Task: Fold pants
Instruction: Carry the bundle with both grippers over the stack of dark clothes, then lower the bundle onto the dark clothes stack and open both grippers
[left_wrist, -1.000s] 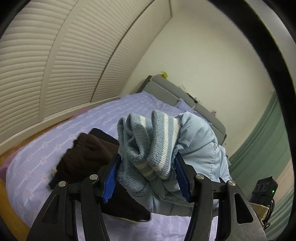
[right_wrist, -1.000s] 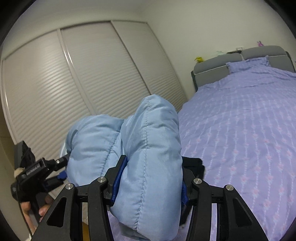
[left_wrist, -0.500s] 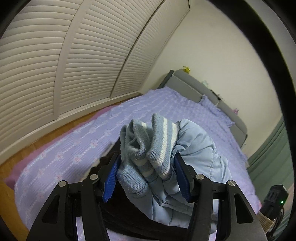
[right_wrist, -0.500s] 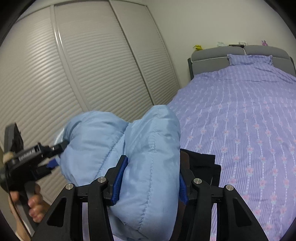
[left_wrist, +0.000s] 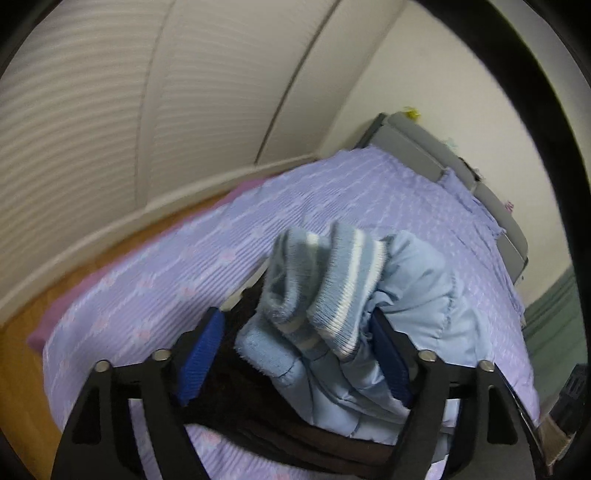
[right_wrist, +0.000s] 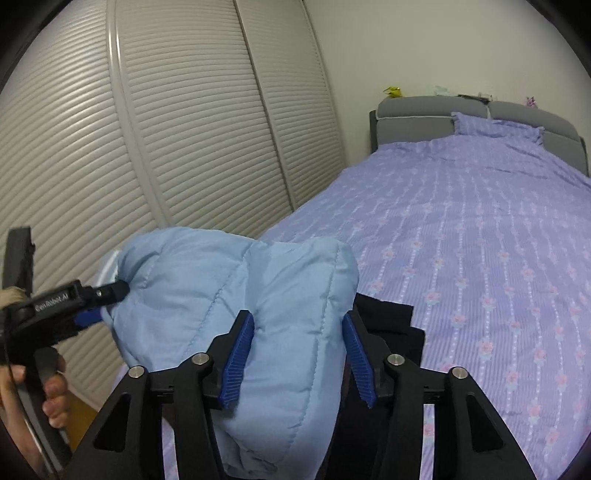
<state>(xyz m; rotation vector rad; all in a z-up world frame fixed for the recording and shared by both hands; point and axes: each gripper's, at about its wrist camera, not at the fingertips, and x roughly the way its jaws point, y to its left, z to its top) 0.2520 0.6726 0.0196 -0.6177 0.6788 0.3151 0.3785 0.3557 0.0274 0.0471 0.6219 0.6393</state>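
Light blue padded pants (right_wrist: 236, 295) are bunched above the near end of the bed. Their striped knit cuffs (left_wrist: 332, 288) stand between the jaws of my left gripper (left_wrist: 295, 350). Those jaws are now spread, and the left pad (left_wrist: 199, 354) no longer touches the cloth. The pants lean on the right pad. My right gripper (right_wrist: 295, 358) is shut on a thick padded fold. The left gripper also shows in the right wrist view (right_wrist: 110, 291) at the pants' far left edge.
A dark brown garment (left_wrist: 258, 413) lies on the purple bedspread (right_wrist: 480, 258) under the pants; it also shows in the right wrist view (right_wrist: 388, 325). Slatted wardrobe doors (right_wrist: 184, 147) run along the left. A grey headboard (right_wrist: 413, 114) is at the far end. Wooden floor (left_wrist: 22, 369) borders the bed.
Both grippers have dropped toward the bed with the pants. My left jaws have spread and loosened on the cuffs. The right stays clamped.
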